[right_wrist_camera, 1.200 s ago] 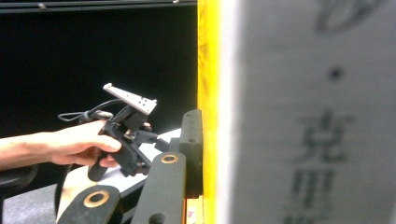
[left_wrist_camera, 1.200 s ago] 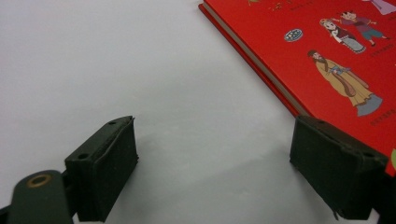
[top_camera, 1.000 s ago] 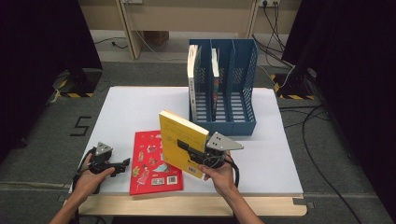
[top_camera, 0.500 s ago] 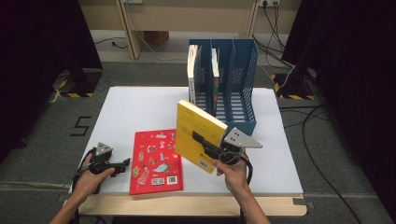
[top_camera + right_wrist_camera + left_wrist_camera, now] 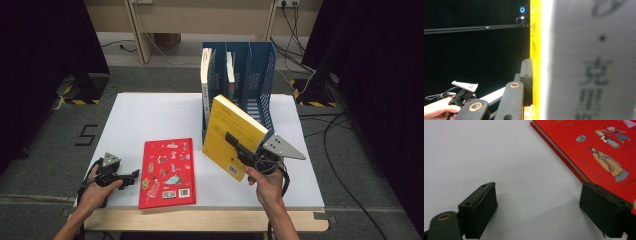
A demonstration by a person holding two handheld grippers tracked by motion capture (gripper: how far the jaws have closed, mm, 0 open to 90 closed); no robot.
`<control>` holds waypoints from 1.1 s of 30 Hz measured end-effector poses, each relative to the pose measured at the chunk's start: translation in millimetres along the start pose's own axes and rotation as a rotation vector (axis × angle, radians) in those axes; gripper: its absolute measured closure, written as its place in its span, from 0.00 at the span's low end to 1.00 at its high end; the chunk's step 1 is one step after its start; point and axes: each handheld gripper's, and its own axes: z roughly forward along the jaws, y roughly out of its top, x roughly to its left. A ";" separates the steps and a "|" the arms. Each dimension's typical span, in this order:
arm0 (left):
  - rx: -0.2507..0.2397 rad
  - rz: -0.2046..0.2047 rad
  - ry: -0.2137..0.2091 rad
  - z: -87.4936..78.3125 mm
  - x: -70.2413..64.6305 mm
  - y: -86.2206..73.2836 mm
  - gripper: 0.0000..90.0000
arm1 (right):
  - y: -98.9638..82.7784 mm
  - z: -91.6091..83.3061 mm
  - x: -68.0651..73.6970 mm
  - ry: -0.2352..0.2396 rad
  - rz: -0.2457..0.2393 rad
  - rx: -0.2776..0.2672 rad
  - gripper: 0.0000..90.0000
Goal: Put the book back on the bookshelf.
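My right gripper [image 5: 233, 140] is shut on a yellow book [image 5: 220, 122], holding it tilted in the air just in front of the blue file rack [image 5: 261, 85]. In the right gripper view one black jaw presses the yellow cover [image 5: 535, 37]; the other jaw is hidden behind the book. A red picture book [image 5: 167, 170] lies flat near the front edge of the white table [image 5: 150, 115]. My left gripper [image 5: 133, 174] rests on the table just left of it, open with nothing between its jaws. The left gripper [image 5: 539, 192] faces the red book's corner [image 5: 599, 147].
The rack's left slot holds a white book [image 5: 206, 75] and its middle slot another book [image 5: 230, 67]; its right slot looks vacant. The left hand with its gripper [image 5: 461, 90] shows far off in the right gripper view. Dark curtains and floor cables surround the table.
My right gripper has raised the yellow book off the table and carried it right and back toward the rack, standing it more upright. The left gripper and the red book have not moved.
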 end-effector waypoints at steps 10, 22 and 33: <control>-0.001 0.000 0.000 0.0 0.0 -0.1 0.15 | 7.8 -15.2 -12.6 -0.064 0.021 -0.005 0.84; 0.000 0.001 0.001 0.1 -0.1 0.0 0.15 | 21.4 -31.0 -29.6 -0.155 0.028 -0.049 0.84; -0.001 0.001 0.001 0.2 -0.1 -0.1 0.15 | 34.3 -32.1 -51.5 -0.235 0.016 -0.077 0.84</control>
